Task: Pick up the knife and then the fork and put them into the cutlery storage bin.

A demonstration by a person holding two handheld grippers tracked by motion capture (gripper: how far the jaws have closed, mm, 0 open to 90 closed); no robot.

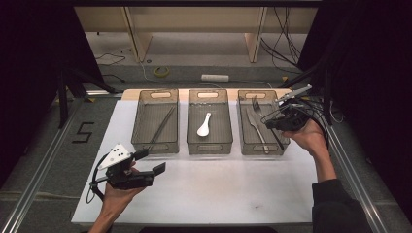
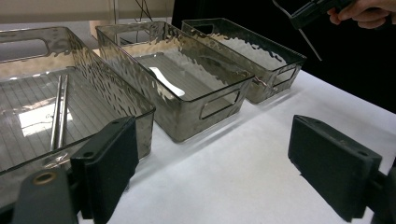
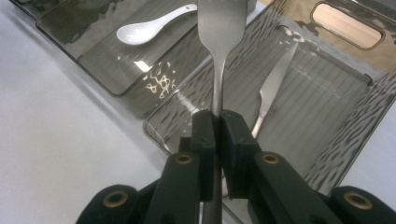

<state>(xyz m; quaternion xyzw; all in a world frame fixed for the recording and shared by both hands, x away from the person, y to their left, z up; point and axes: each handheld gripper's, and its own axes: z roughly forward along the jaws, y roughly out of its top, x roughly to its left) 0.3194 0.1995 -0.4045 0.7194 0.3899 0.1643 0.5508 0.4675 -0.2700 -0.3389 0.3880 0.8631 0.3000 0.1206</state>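
Note:
My right gripper (image 1: pixel 270 123) is shut on the handle of a metal fork (image 1: pixel 256 103) and holds it over the right smoked-plastic bin (image 1: pixel 241 133). In the right gripper view the fork (image 3: pixel 219 42) rises from between the closed jaws (image 3: pixel 217 123), and a table knife (image 3: pixel 274 86) lies in the bin below. The knife (image 1: pixel 254 127) lies lengthwise in that bin. My left gripper (image 1: pixel 150 161) is open with nothing between its jaws, low over the white mat in front of the left bin (image 1: pixel 137 124). Its jaws (image 2: pixel 219 168) stand wide apart.
The left bin holds a pair of metal chopsticks (image 1: pixel 163 124), the middle bin (image 1: pixel 190 128) a white ceramic spoon (image 1: pixel 204 124). All three bins stand in a row at the far side of the white mat (image 1: pixel 218 184). Floor cables and table legs lie beyond.

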